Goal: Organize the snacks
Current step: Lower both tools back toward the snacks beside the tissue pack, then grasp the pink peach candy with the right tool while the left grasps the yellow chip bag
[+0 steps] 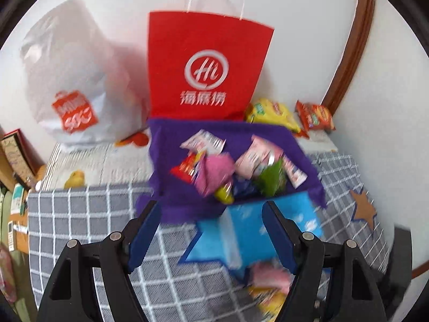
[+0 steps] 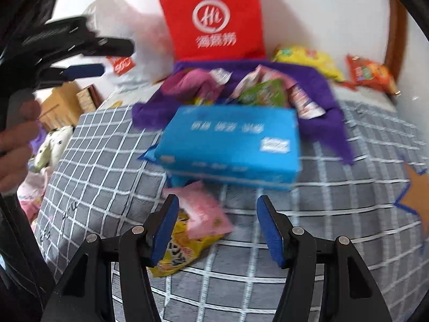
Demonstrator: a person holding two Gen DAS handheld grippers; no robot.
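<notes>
A purple cloth bin (image 1: pixel 171 139) (image 2: pixel 321 91) on the checked bed holds several snack packets: pink, red, green and white. In front of it lies a blue tissue pack (image 1: pixel 249 228) (image 2: pixel 230 145). A pink packet (image 2: pixel 206 209) and a yellow packet (image 2: pixel 179 252) lie on the cover in front of the pack. My left gripper (image 1: pixel 211 225) (image 2: pixel 107 59) hovers open above the blue pack. My right gripper (image 2: pixel 218 228) is open over the pink packet, with its left pad (image 2: pixel 166 228) just over the yellow one. Neither holds anything.
A red paper bag (image 1: pixel 209 67) (image 2: pixel 211 16) stands against the wall behind the bin, with a white plastic bag (image 1: pixel 75 80) to its left. A yellow chip bag (image 1: pixel 273 112) (image 2: pixel 308 61) and a red snack bag (image 1: pixel 316 115) (image 2: pixel 372 75) lie at the back right. Boxes and clutter (image 2: pixel 61 102) sit left of the bed.
</notes>
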